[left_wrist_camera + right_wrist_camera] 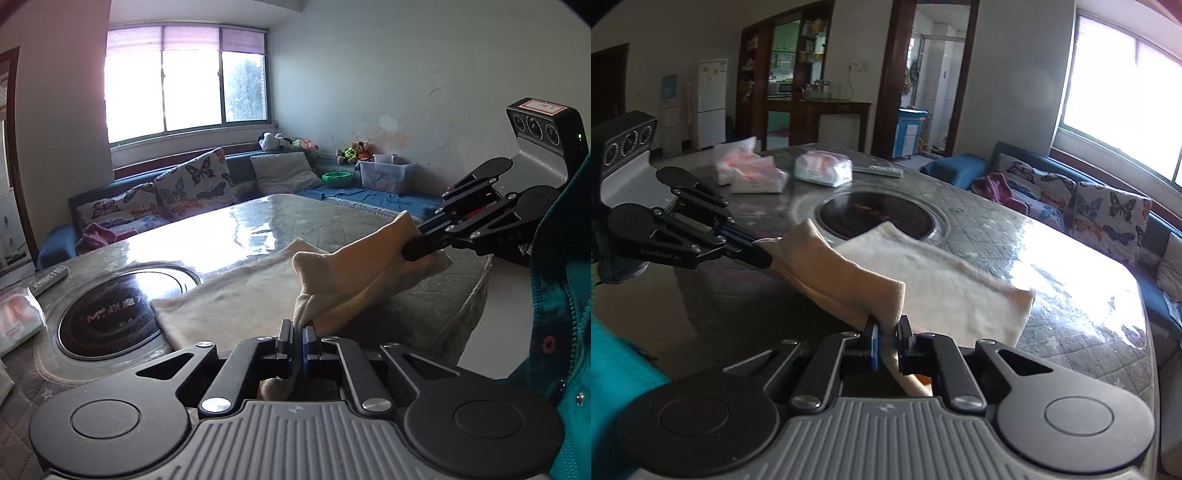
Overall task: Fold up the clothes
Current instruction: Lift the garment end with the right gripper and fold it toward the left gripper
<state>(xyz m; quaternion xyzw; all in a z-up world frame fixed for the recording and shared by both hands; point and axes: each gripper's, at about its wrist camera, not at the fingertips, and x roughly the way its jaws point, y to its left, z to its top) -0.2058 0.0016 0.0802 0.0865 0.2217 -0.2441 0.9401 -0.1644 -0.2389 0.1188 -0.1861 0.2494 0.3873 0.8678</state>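
The cream cloth (236,295) lies flat on the padded table (332,214), with its far part close to the round black cooktop (110,317) set into the tabletop. Its near edge is lifted off the table, held at two corners. The left gripper (298,332) has its jaws pressed together on one corner, and the right gripper (888,332) pinches the other corner — a strip of cloth passes between its fingers. Both grippers sit on the near side, almost equally near to the cloth, so no hand has an advantage. The long edge runs from one gripper to the other, left to right, and the free part stretches away to the far side. The fold probably goes forward, near edge over far edge — though the far edge is not fully clear from here.
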